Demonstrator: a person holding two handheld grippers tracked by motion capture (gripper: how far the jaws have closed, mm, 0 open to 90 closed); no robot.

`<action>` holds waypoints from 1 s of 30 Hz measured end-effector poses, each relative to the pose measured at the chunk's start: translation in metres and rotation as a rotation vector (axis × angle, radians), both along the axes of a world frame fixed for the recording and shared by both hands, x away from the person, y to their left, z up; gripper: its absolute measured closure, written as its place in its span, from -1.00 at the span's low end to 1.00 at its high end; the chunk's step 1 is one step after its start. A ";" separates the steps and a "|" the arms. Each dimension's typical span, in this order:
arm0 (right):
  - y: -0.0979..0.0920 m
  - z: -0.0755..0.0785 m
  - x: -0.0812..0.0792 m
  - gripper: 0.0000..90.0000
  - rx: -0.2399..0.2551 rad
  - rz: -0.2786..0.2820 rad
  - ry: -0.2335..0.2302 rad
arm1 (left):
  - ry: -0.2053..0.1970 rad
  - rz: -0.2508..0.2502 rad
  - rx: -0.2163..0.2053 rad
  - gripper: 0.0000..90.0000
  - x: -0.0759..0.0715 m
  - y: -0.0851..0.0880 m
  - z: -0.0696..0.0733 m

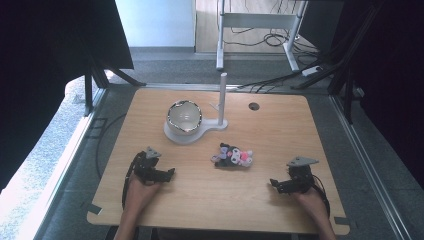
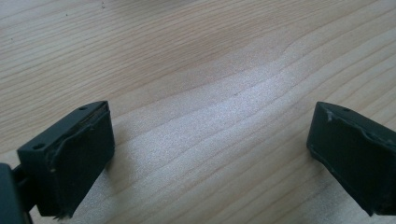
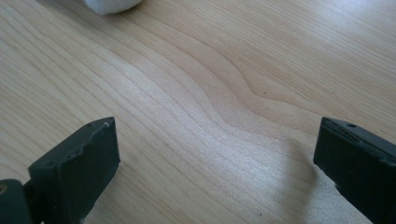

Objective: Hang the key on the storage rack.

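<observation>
Your counter (image 1: 280, 125) is pale, matt wood grain; the bowl (image 1: 184, 116) on it looks glossy, beside the soft plush toy (image 1: 232, 155).

Small black, white and pink plush toy (image 1: 232, 155), flat on the table's middle, between the tools.

Wooden table (image 1: 280, 200), bowl (image 1: 184, 116) on white stand (image 1: 221, 98)

We've got the toy (image 1: 232, 155) mid-table (image 1: 280, 125), bowl (image 1: 184, 116) behind it on a stand (image 1: 192, 135) whose post (image 1: 222, 97) sits right of the bowl. Left gripper (image 1: 159, 175) and right gripper (image 1: 286, 184) flank the toy, nearer us.
</observation>
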State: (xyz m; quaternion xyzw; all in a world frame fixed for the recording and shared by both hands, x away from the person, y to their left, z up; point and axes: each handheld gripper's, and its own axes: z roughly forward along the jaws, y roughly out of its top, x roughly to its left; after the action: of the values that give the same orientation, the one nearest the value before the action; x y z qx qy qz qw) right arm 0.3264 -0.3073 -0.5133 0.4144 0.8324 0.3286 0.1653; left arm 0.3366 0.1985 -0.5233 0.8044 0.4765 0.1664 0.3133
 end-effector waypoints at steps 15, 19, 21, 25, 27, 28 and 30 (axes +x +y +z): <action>0.007 0.011 0.008 -0.98 -0.046 0.068 0.024 | 0.000 0.000 0.000 -0.98 0.000 0.000 0.000; 0.009 0.014 0.010 -0.99 -0.054 0.080 0.026 | 0.000 0.000 0.000 -0.98 0.000 0.000 0.000; 0.011 0.016 0.011 -0.99 -0.062 0.086 0.024 | 0.000 0.000 0.000 -0.98 0.000 0.000 0.000; 0.016 0.019 0.016 -1.00 -0.078 0.105 0.032 | 0.000 0.000 0.000 -0.98 0.000 0.000 0.000; 0.017 0.019 0.017 -1.00 -0.078 0.106 0.031 | 0.000 0.000 0.000 -0.98 0.000 0.000 0.000; 0.018 0.020 0.018 -1.00 -0.072 0.105 0.031 | 0.000 0.000 0.000 -0.98 0.000 0.000 0.000; 0.020 0.020 0.019 -1.00 -0.061 0.104 0.032 | 0.000 0.000 0.000 -0.98 0.000 0.000 0.000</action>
State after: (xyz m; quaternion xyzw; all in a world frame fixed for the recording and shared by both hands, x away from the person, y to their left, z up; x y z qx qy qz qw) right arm 0.3458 -0.2877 -0.4934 0.3707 0.8650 0.3046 0.1470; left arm 0.3366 0.1985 -0.5233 0.8044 0.4765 0.1666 0.3134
